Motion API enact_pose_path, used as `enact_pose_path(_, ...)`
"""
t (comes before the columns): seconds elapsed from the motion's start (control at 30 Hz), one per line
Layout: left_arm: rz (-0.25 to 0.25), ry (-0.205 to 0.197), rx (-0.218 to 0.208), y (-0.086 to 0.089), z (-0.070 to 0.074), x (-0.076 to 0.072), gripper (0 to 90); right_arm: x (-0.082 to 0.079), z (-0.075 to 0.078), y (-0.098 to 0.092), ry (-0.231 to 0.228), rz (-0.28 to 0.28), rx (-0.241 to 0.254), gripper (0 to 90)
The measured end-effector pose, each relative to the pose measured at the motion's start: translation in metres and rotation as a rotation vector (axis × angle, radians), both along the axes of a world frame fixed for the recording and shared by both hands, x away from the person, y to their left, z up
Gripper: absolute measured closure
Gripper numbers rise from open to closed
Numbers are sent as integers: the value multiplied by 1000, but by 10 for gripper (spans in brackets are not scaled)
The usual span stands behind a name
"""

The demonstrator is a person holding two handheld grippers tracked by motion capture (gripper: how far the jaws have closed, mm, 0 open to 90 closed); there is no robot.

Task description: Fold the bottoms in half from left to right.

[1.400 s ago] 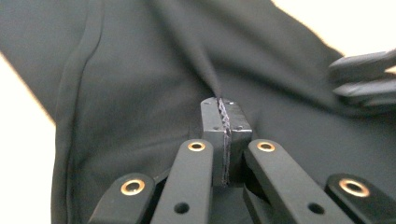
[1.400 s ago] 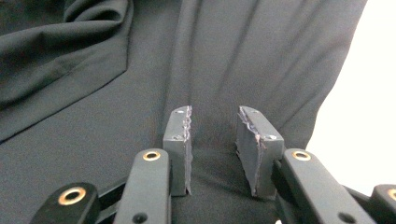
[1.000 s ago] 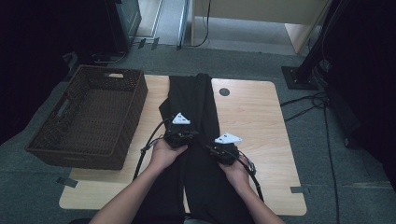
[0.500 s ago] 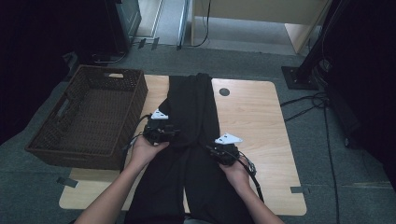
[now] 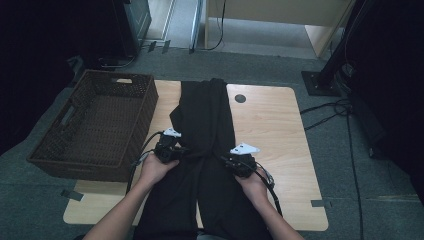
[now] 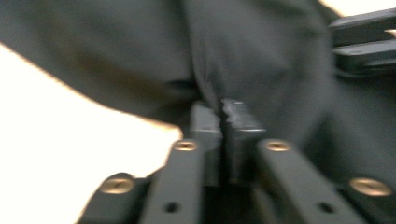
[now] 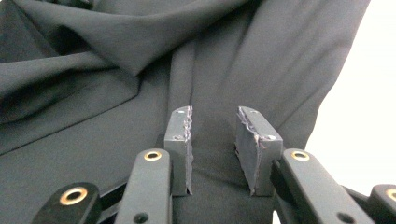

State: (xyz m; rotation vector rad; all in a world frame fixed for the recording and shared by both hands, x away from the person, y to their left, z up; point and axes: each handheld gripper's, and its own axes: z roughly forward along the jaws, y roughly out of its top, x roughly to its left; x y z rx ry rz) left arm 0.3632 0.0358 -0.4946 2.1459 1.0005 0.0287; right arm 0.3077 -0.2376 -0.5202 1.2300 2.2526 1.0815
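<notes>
The black trousers (image 5: 205, 130) lie with their long axis from the desk's (image 5: 280, 125) far edge to its near edge. The left tool (image 5: 176, 151), just closed, pinches a fold at their left side; the right tool (image 5: 235, 164) rests on them, jaws spread.

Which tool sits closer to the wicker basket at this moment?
Left. The left tool pinches the left edge of the black trousers, just right of the wicker basket. The right tool rests across the garment, farther from it.
</notes>
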Motion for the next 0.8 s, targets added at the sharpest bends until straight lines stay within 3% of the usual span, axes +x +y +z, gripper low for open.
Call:
enact_pose_path(0.07,-27,-7,-43,-7,7,-6,892,0,2,-1,18,5,-9,695)
enact_pose_path(0.13,-50,-22,-59,-16,13,-12,894,1,5,-2,31,-5,-19,707)
enact_pose_path(0.2,-79,-38,-85,-26,19,-20,895,2,9,-5,22,-18,-21,708)
enact_pose_path(0.33,-113,-61,-117,-46,24,-32,891,9,21,-18,-10,-74,22,698)
enact_pose_path(0.53,-132,-48,-90,-72,8,-37,870,28,41,-27,-15,-119,86,623)
enact_pose_path(0.67,-133,-33,-56,-80,-5,-37,835,44,45,-14,-19,-116,109,558)
enact_pose_path(0.8,-119,-22,-55,-80,-12,-39,824,59,38,9,1,-81,113,512)
